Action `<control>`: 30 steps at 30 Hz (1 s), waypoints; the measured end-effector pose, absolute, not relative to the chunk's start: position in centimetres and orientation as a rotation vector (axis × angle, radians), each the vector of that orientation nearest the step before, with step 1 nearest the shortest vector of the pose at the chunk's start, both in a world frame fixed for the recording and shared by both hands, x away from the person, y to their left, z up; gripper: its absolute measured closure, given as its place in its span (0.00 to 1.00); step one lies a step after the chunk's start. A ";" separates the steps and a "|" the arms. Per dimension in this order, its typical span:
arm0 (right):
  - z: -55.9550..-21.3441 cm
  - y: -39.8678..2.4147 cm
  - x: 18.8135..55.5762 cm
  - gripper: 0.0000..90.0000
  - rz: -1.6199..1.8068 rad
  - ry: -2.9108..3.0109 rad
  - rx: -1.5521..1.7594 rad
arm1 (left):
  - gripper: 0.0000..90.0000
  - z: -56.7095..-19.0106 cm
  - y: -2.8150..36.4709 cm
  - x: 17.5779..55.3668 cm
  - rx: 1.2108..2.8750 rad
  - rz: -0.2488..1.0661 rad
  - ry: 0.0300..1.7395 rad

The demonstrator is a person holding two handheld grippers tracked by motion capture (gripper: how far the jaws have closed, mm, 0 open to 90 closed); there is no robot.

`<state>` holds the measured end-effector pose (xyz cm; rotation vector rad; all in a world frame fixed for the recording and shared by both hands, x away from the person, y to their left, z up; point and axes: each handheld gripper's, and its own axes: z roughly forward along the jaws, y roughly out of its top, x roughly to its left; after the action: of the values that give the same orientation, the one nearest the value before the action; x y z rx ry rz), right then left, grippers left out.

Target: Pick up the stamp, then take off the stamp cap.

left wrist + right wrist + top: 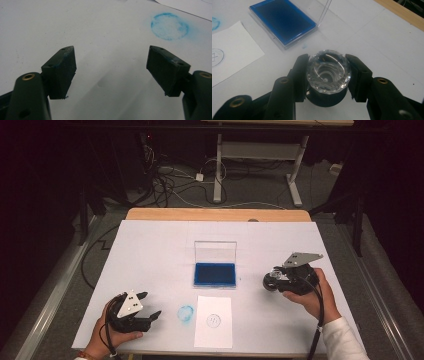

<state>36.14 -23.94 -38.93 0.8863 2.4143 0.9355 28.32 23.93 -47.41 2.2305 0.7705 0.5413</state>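
Note:
My right gripper (272,281) is shut on a round stamp (328,72) with a clear faceted top and a black base, held just above the white table cover to the right of the ink pad. The blue ink pad (215,274) lies in its open case, clear lid (215,252) standing up behind it. In front of it lies a white paper slip (213,321) with a faint round mark (213,320). My left gripper (150,305) rests at the front left, open and empty, jaws pointing right toward a blue smudged circle (169,26) on the cover.
A white sheet (150,250) covers the wooden table, whose bare edge (215,214) shows at the back. Beyond it are a desk frame (260,155) and cables (170,180) on the floor.

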 end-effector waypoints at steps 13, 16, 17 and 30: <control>-37.8 -23.7 35.2 0.63 0.999 2.393 0.856 | 0.26 -47.5 23.8 28.5 2.231 0.535 0.761; -37.6 -23.6 34.9 0.63 1.015 2.387 0.846 | 0.26 -47.4 23.6 28.4 2.232 0.540 0.752; -37.5 -23.5 34.8 0.63 1.029 2.388 0.841 | 0.26 -47.3 23.5 28.4 2.233 0.542 0.744; -36.0 -20.2 32.2 0.63 1.202 2.403 0.704 | 0.26 -46.7 21.1 28.7 2.195 0.533 0.678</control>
<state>32.24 -20.23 -35.97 0.7044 2.4027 1.2024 28.69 21.12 -46.70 2.1951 0.6776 0.5327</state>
